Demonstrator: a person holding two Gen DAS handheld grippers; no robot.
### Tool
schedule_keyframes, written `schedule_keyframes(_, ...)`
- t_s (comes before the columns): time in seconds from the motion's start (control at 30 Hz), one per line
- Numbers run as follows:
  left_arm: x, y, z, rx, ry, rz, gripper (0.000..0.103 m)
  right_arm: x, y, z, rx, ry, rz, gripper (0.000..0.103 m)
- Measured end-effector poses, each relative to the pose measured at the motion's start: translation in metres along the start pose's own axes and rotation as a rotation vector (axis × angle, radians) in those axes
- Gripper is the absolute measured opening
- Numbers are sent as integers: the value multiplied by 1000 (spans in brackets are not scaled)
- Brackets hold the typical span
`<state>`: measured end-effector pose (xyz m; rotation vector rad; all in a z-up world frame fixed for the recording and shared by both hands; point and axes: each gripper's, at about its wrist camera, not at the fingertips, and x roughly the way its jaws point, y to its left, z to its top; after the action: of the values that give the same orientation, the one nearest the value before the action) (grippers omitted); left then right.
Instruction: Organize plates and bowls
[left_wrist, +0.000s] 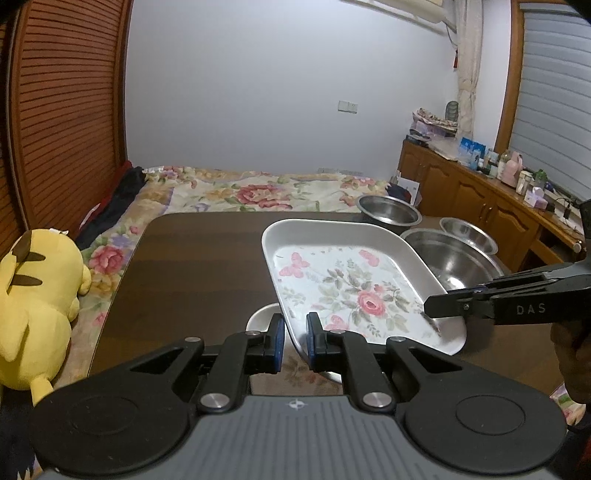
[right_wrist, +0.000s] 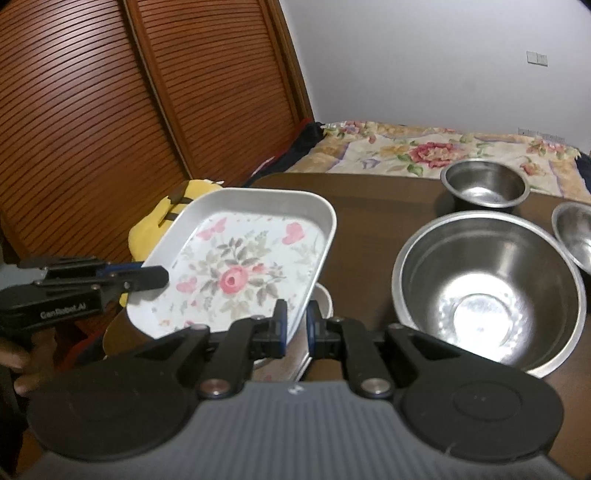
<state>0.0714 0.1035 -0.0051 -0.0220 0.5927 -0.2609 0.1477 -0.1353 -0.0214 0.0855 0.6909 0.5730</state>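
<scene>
Flowered tray (left_wrist: 347, 280) tilted, long axis running away across table (left_wrist: 192, 258); left gripper (left_wrist: 295, 332) & right gripper (right_wrist: 295, 325) each clamped on its near rim (opposite corners).

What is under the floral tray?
A white bowl peeks out below the tray, which both tools hold by its rim above the table. The tray covers most of the bowl.
</scene>
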Motion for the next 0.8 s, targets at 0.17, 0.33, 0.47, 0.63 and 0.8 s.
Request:
schedule_keyframes(0.17, 5, 5, -8, -10, 23, 0, 13, -2, 6, -9, -19, -9, -9, 12)
schedule_keyframes(0.33, 7, 7, -13, -15, 39, 3, 13, 0, 10, -13, -23, -14, -22, 12)
schedule_keyframes(0.47, 11, 8, -16, -13, 53, 6, 13, 1, 11, -18, -9, -23, -27, 13)
schedule_keyframes(0.63, 14, 9, -21, -14, 68, 9, 13, 2, 11, -22, 9, -33, -34, 13)
schedule_keyframes(0.8, 17, 12, -23, -19, 76, 19, 13, 4, 18, -25, -11, -46, -50, 13)
